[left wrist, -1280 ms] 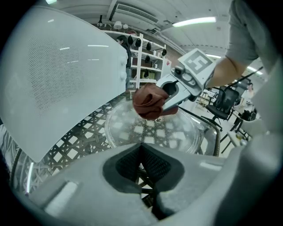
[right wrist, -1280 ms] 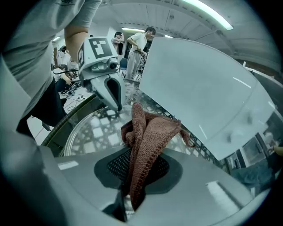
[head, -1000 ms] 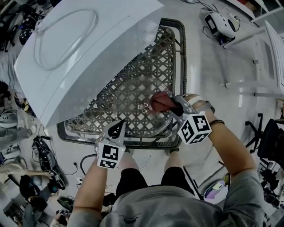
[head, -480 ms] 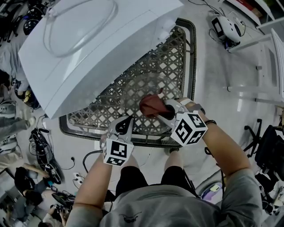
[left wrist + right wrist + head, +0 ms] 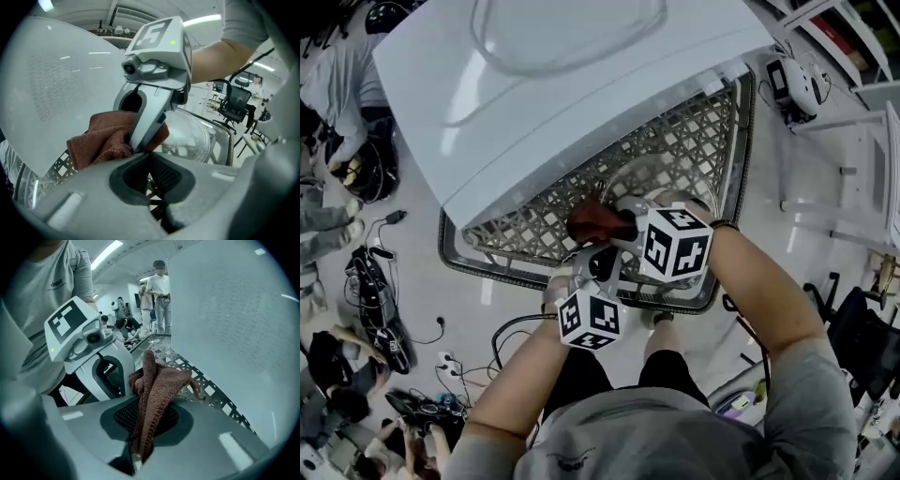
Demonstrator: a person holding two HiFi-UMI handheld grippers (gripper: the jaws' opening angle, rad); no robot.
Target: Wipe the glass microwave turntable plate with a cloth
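Observation:
The clear glass turntable plate [image 5: 673, 180] lies on a lattice table [image 5: 703, 131], partly under the white microwave's [image 5: 534, 94] overhang; the left gripper view shows the plate [image 5: 199, 138] behind the jaws. My right gripper [image 5: 623, 228] is shut on a reddish-brown cloth [image 5: 589, 218], which bunches out past its jaws [image 5: 157, 378] at the plate's near-left rim. My left gripper [image 5: 598, 259] sits just below the right one at the table's front edge. Its jaws meet at the tips, and I see nothing between them.
The microwave's pale side [image 5: 234, 310] stands close to the cloth. Cables [image 5: 380, 291] and seated people lie on the floor at the left. An office chair [image 5: 872, 323] and white shelving [image 5: 862, 141] stand at the right. People stand in the background [image 5: 159, 296].
The cloth and my right gripper have slid left across the plate toward the microwave. My left gripper has moved right and now sits directly under the right one.

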